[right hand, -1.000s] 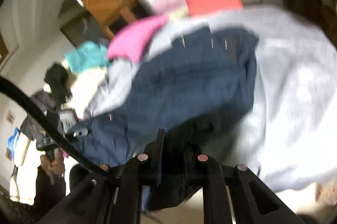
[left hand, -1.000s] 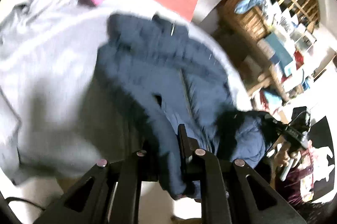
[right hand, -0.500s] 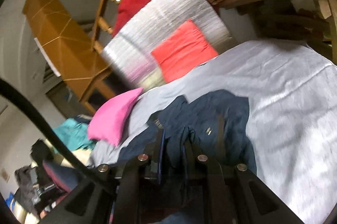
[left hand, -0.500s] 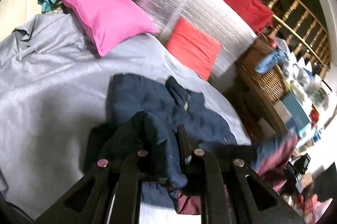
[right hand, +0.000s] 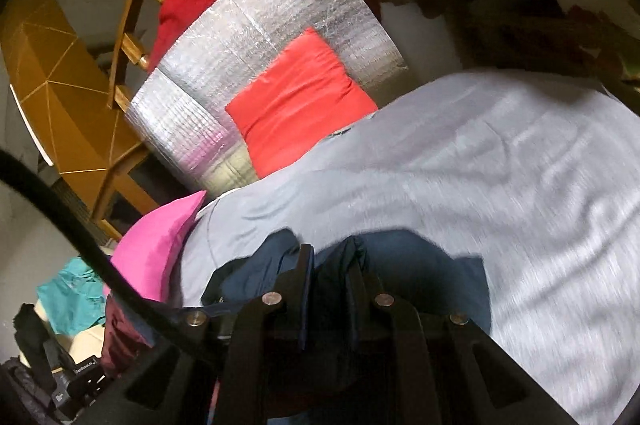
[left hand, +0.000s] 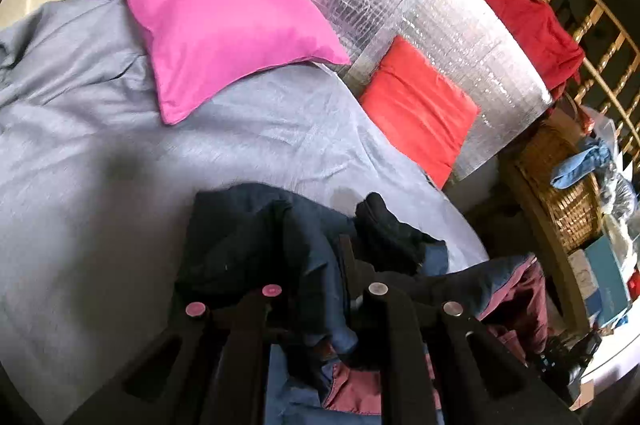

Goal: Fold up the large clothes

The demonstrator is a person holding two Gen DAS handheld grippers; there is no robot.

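A dark navy jacket [left hand: 256, 245] with a maroon lining [left hand: 352, 389] lies bunched on the grey bedsheet [left hand: 100, 145], partly draped over the near edge. My left gripper [left hand: 320, 245] is shut on a fold of its navy fabric. In the right wrist view the same jacket [right hand: 420, 265] is gathered at the fingers, and my right gripper [right hand: 330, 257] is shut on a dark fold of it. The maroon lining [right hand: 120, 329] hangs at the lower left there. Most of the jacket is hidden behind both grippers' bodies.
A pink pillow [left hand: 220, 17] and a red cushion [left hand: 420, 105] lean by a silver foil panel [left hand: 420, 5]. A red garment [left hand: 520, 13] hangs on a wooden railing. A wicker basket [left hand: 560, 193] stands at the right. Teal cloth [right hand: 72, 293] lies beyond the bed.
Both grippers swept across the bed carrying the jacket's edge over onto itself. The jacket went from spread wide to a bunched heap near the fingers, its maroon lining now showing.
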